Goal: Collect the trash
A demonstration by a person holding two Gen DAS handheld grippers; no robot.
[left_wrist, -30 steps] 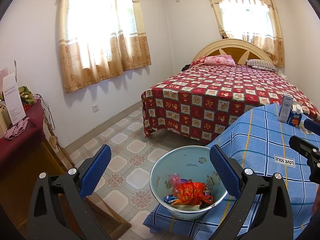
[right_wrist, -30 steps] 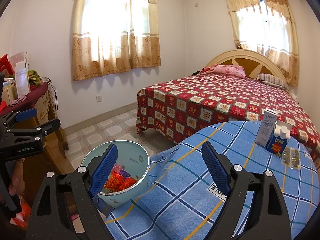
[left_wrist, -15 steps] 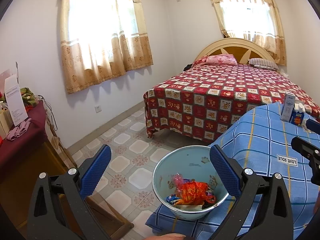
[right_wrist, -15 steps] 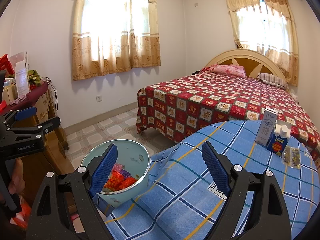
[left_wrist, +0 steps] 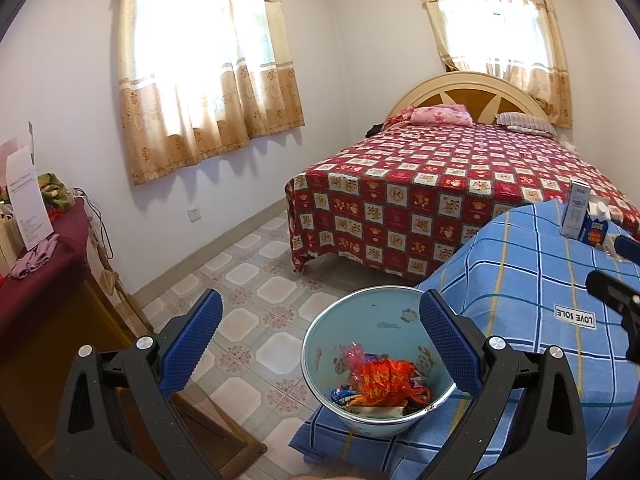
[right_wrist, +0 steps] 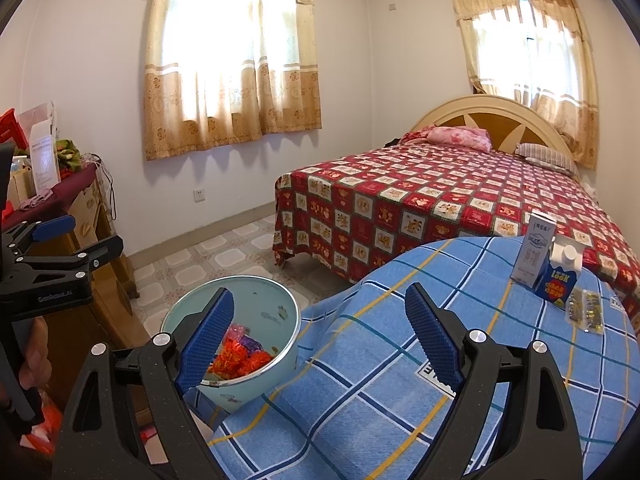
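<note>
Blue checked tablecloth (right_wrist: pixel 360 380) spreads beneath you. At its left edge sits your pale bowl (left_wrist: pixel 384 308) of wrappers (left_wrist: pixel 384 376); two cartons (right_wrist: pixel 546 270) stand far right. Your left gripper (left_wrist: pixel 320 344) and right gripper (right_wrist: pixel 320 332) both gape, grasping nothing.

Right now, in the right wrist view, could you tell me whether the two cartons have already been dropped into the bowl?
No, both cartons stand upright on the blue checked cloth, far from the bowl, which holds only crumpled wrappers.
</note>
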